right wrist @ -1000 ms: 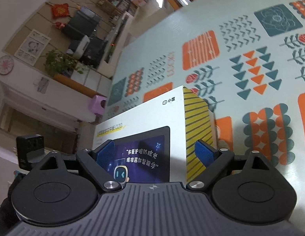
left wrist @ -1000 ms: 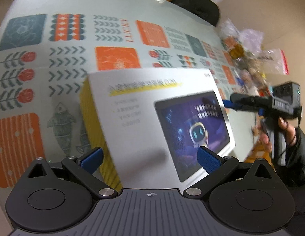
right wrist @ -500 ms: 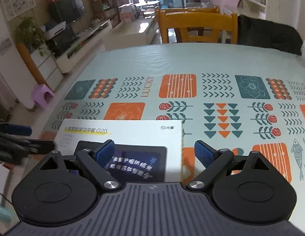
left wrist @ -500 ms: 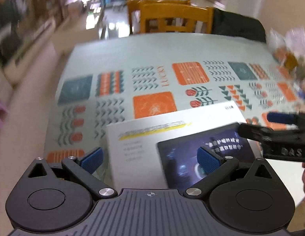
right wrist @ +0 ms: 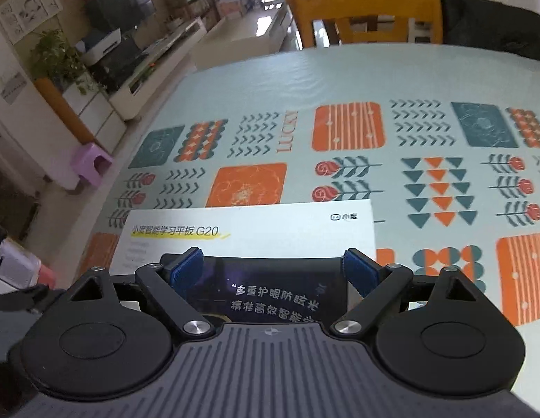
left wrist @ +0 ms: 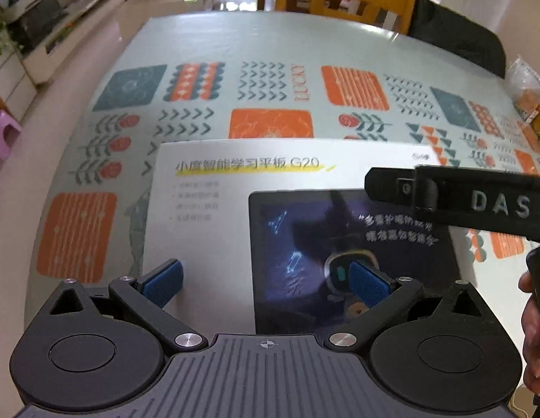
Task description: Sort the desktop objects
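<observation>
I see the white tablet box (left wrist: 304,188) lying flat at the near edge of the worktop (left wrist: 263,38) — set down, I judge. My left gripper (left wrist: 266,282) and right gripper (right wrist: 274,269) both hover over it, jaws apart, holding nothing. The bags (left wrist: 527,97) at the far right look unsorted.

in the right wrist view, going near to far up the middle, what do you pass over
right claw with blue pads → white tablet box with the dark screen picture → orange flower square on the patterned tablecloth → plain pale green stretch of cloth → yellow wooden chair
</observation>
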A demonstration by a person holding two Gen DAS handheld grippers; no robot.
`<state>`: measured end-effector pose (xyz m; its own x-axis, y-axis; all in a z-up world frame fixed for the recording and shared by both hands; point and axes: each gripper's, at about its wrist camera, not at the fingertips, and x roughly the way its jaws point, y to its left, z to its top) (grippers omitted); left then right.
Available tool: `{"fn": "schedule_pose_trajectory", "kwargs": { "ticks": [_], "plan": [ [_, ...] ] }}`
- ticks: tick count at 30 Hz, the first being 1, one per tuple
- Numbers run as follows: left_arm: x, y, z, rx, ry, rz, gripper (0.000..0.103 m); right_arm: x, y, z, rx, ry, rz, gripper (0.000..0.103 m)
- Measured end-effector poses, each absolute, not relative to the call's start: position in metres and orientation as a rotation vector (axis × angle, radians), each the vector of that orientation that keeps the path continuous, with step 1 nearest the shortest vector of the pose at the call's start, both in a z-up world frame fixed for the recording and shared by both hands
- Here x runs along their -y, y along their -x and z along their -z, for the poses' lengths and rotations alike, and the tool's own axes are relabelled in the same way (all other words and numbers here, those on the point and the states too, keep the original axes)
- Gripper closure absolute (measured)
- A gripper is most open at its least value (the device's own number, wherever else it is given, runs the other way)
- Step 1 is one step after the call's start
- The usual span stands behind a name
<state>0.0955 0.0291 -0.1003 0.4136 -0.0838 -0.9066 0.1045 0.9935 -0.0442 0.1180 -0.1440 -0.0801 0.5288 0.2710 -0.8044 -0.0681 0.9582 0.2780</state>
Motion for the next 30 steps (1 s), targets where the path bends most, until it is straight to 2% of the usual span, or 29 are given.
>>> {"fn": "schedule_pose_trajectory", "kwargs": {
  "ticks": [10, 30],
  "plan": [
    [-0.017, -0.092, 0.104, -1.103, -0.104, 0.131, 0.000, 0.113, -0.121, 0.095, -1.050, -0.056, -0.157, 0.000],
    [-0.013, -0.096, 0.102, -1.145, -0.121, 0.121, 0.000, 0.123, -0.120, 0.088, -1.045, -0.146, -0.103, 0.000]
  ]
}}
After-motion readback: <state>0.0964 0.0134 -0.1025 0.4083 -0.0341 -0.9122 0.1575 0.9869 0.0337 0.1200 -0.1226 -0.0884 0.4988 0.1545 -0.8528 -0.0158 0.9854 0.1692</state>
